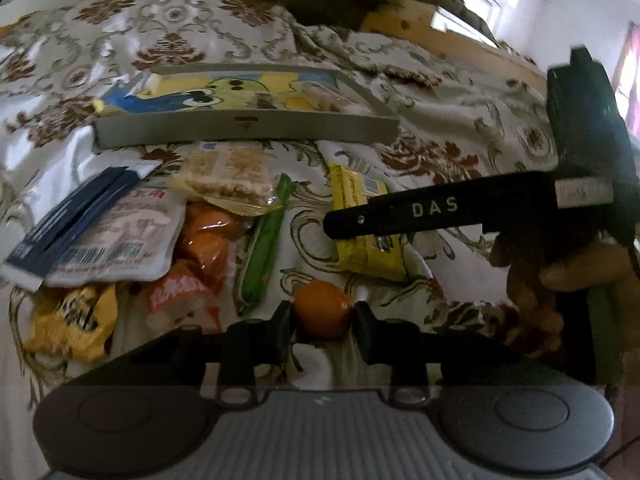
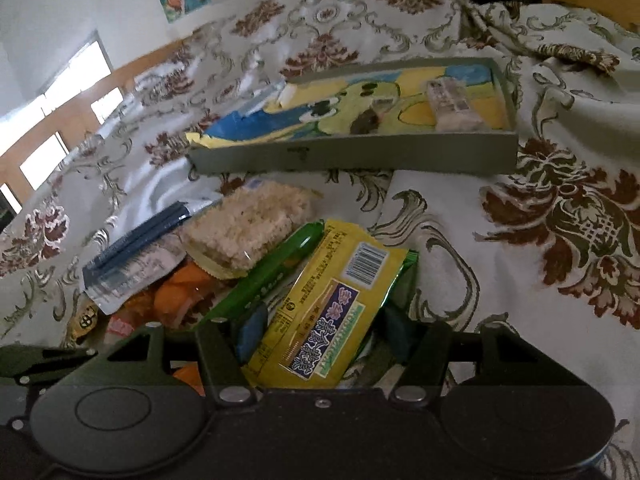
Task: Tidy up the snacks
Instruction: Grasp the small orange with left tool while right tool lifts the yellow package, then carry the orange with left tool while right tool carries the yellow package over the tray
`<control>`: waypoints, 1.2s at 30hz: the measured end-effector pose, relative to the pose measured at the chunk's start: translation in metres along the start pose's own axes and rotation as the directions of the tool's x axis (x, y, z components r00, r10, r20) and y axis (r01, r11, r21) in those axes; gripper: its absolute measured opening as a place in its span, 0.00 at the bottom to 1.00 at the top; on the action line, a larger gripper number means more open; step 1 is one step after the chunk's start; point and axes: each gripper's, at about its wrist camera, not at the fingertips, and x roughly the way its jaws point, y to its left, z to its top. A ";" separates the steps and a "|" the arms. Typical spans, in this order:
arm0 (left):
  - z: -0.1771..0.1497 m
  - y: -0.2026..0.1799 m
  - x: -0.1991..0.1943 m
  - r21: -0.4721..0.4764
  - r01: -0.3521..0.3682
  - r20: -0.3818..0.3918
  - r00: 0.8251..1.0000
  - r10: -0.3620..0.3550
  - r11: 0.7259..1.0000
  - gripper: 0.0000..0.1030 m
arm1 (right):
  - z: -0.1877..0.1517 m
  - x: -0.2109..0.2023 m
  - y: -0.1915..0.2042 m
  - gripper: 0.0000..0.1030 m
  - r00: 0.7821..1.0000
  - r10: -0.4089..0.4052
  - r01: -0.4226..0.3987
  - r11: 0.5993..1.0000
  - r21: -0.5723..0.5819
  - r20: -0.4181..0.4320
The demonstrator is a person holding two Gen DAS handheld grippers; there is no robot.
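— Between the left gripper (image 1: 322, 316) jaws an orange round snack (image 1: 323, 314) is flanked, apparently gripped.
— And the right gripper (image 2: 320, 340)?
— Half open around the yellow packet (image 2: 320, 312), lengthwise toward the tray (image 2: 352, 158) beyond.

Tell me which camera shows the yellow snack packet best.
The right wrist view: the yellow snack packet fills the centre between the right gripper fingers, barcode and label readable. The left wrist view shows the same packet smaller and farther off, partly covered by a right gripper finger.
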 end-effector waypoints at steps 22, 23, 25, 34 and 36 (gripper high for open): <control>-0.005 0.006 -0.020 -0.046 -0.021 0.085 0.996 0.025 0.999 0.34 | -0.001 -0.018 0.003 0.55 0.983 0.045 -0.042 0.999 -0.021 0.180; -0.004 0.006 -0.021 -0.049 -0.021 0.090 0.996 0.025 0.999 0.34 | 0.000 -0.019 0.002 0.55 0.981 0.046 -0.044 0.999 -0.016 0.189; -0.002 0.006 -0.022 -0.057 -0.016 0.101 0.995 0.022 0.998 0.34 | 0.000 -0.023 0.001 0.55 0.976 0.048 -0.048 0.999 -0.007 0.212; 0.016 0.005 -0.022 -0.084 -0.006 0.162 0.987 0.020 0.996 0.34 | 0.007 -0.026 -0.007 0.55 0.963 0.057 -0.065 0.998 0.024 0.264; 0.028 0.008 -0.020 -0.102 -0.009 0.185 0.982 0.028 0.995 0.34 | 0.009 -0.025 -0.011 0.55 0.959 0.055 -0.067 0.997 0.032 0.277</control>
